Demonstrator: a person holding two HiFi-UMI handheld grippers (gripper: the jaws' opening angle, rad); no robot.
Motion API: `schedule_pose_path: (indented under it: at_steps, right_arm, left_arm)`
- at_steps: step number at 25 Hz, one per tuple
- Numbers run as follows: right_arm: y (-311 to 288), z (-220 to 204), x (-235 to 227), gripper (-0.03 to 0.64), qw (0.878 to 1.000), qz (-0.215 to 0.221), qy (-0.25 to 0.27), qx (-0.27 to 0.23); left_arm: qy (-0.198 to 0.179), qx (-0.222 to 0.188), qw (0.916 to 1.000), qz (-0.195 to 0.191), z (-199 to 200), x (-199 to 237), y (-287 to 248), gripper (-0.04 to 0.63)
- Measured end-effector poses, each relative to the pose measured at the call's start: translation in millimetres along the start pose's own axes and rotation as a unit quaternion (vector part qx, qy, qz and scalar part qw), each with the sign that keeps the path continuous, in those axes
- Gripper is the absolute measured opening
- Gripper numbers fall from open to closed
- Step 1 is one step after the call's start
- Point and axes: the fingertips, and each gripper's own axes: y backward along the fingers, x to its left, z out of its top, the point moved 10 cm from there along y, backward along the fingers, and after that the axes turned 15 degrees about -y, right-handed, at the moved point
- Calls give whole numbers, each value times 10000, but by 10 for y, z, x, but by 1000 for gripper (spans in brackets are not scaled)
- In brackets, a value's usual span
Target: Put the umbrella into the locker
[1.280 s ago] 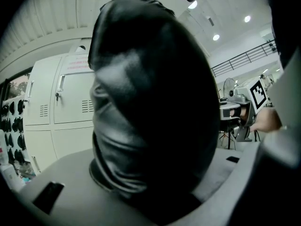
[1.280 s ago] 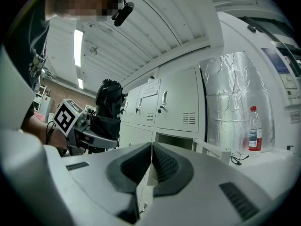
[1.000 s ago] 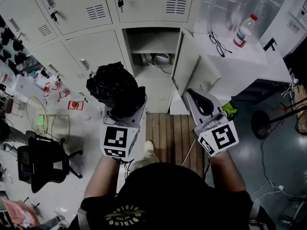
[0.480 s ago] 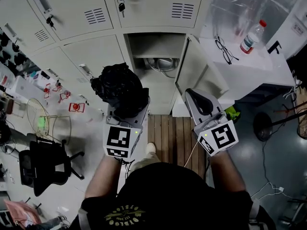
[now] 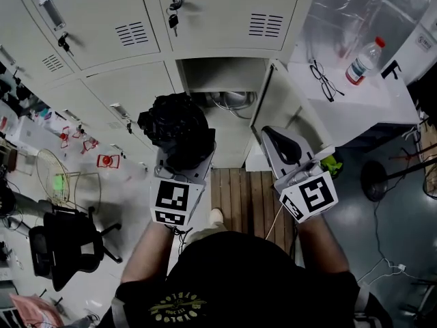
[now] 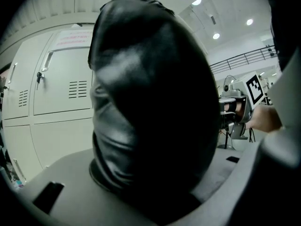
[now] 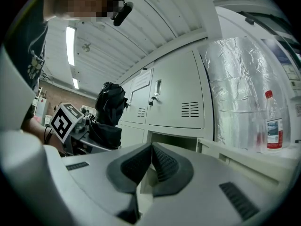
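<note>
My left gripper (image 5: 179, 157) is shut on a folded black umbrella (image 5: 174, 125), a crumpled dark bundle that stands up from the jaws. In the left gripper view the umbrella (image 6: 150, 107) fills most of the picture. The open locker compartment (image 5: 225, 94) lies just ahead and to the right of it, with its door (image 5: 266, 111) swung out to the right. My right gripper (image 5: 287, 150) is shut with nothing between its pads (image 7: 157, 164), and it hangs in front of the open door. The right gripper view shows the umbrella (image 7: 109, 114) at the left and the locker opening (image 7: 171, 140) ahead.
Grey lockers (image 5: 116, 26) with keys in their doors cover the wall. Something pale and rounded (image 5: 229, 101) lies inside the open compartment. A white table (image 5: 355, 94) at the right bears a bottle (image 5: 362, 61) and glasses (image 5: 322, 79). A black chair (image 5: 68, 241) stands at the left.
Both grippers have moved forward toward the lockers, the left one carrying the umbrella closer to the open compartment. The jaws look the same.
</note>
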Motion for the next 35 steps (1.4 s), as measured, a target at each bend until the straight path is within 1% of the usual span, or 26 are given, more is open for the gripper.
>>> schedule_pose_path:
  at_steps: [9,14,24,30,35]
  right_arm:
    - [-255,39,-92,28,9998,-175,24,-43]
    - [-426,63,-128,28,9996,-266,34,-69]
    - [-793,120,-115,28,9991,-379,131,-108]
    - [-918,153,-69,28,9985,-495,214,-71]
    - [-912,135,-15,28,9981,-574,239,38]
  left_arm:
    - [-65,134,9987,-483,-132,99,-329,253]
    - [-38,120,9972,-743,-197,182,-482,253]
    - [-111,212,9930,-1156,-364,380,-704,253]
    - [-83,267,9898,-1399,-470,444,-794,253]
    - [99,443,9855,-1632,-580,404,-879,253]
